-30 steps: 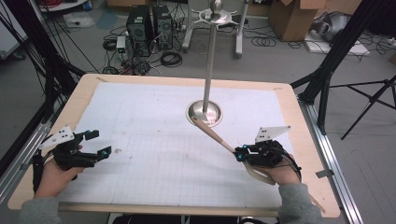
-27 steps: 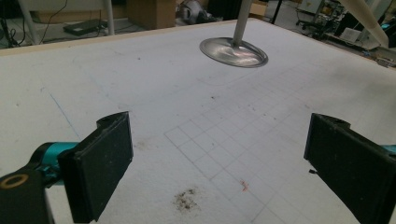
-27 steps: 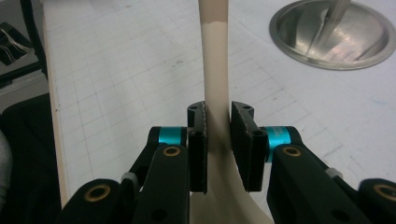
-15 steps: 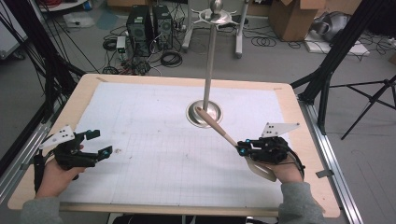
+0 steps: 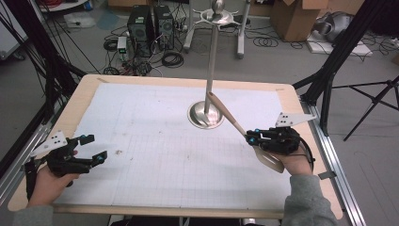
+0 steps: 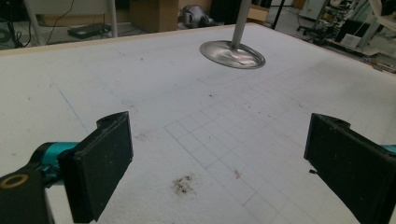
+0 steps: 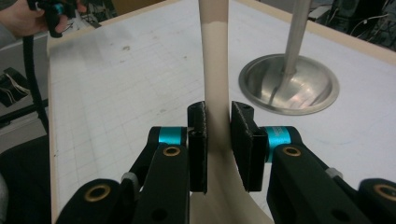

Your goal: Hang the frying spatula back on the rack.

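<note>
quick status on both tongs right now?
Left tongs: open, holding nothing.
Right tongs: shut on the handle of the wooden spatula.

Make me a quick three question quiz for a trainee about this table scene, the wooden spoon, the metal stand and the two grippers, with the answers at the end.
1. True or false: the right gripper is clamped on the handle of the wooden spoon.
2. How do the jaws of the left gripper stand? A: wide open with nothing between them. B: shut on the spoon. C: shut on a cloth.
3. Fill in: the pole of the metal stand rises from a round ____ on the white mat.

Key
1. True: both pads press the handle.
2. A.
3. Base.
</note>
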A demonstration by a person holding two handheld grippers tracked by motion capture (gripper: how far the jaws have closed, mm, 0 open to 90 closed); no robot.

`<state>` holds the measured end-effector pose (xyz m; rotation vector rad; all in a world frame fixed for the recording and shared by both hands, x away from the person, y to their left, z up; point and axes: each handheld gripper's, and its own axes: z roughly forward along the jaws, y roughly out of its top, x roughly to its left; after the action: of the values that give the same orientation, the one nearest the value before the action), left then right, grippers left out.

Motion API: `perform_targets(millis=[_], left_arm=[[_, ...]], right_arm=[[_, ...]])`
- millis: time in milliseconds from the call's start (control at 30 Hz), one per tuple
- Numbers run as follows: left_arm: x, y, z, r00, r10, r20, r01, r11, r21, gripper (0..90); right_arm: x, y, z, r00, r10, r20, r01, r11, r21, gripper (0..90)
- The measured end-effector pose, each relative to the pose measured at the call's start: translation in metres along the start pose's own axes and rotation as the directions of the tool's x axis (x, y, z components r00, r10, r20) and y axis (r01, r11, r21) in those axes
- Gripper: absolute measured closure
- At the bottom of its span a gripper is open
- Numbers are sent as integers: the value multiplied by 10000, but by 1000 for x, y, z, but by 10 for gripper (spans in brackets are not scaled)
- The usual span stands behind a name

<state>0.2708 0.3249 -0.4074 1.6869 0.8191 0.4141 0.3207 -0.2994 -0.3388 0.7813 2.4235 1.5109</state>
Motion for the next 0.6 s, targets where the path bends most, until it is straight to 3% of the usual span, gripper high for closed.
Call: perform_targets(millis=[233,600], left_arm=[[-3,-1,-12,10000,-34,-81,33,9999,-105,83],[-7,-8,-20,9998,27,-196,-23,9997,241,83]], right_arm=[[-7,17,-13,9998,-152,120,154,9998,-145,771],[-21,31,-27,9996,-165,210,171,9995,-278,771]])
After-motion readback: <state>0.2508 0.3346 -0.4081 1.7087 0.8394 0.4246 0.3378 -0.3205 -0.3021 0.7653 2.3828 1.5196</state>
